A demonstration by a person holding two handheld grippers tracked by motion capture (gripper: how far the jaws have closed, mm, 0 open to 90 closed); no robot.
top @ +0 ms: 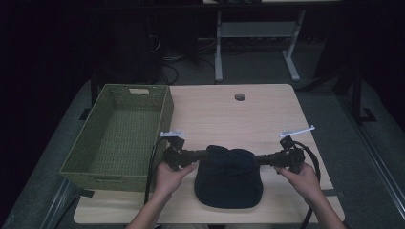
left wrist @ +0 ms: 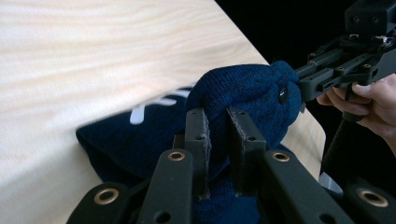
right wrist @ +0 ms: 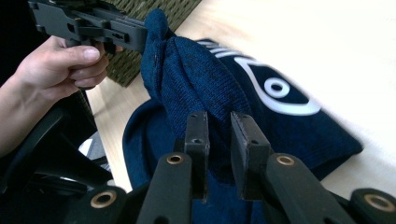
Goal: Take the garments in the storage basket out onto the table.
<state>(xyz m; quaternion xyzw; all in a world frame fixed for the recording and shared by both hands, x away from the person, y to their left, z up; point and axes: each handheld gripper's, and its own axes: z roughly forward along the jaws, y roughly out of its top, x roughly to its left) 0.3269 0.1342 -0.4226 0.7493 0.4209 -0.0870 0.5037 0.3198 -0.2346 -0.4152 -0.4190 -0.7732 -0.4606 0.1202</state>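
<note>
A dark navy knit beanie (top: 228, 183) lies on the wooden table (top: 224, 114) near its front edge, its far part lifted and stretched between both grippers. My left gripper (top: 206, 153) is shut on the beanie's left fold, and its jaws (left wrist: 217, 135) pinch the blue knit (left wrist: 243, 93). My right gripper (top: 255, 160) is shut on the right fold, with fabric (right wrist: 201, 74) between its jaws (right wrist: 218, 135). White lettering (right wrist: 280, 93) marks the beanie's flat part. Each gripper view also shows the other gripper, held by a hand (right wrist: 56, 65), biting the far end of the fold.
A green woven basket (top: 102, 171) stands at the table's left side, overhanging the left edge. Two white tape strips (top: 172, 133) (top: 297, 130) lie behind the grippers. A round cable hole (top: 239, 97) sits near the far edge. A desk frame (top: 218, 47) stands on the floor beyond.
</note>
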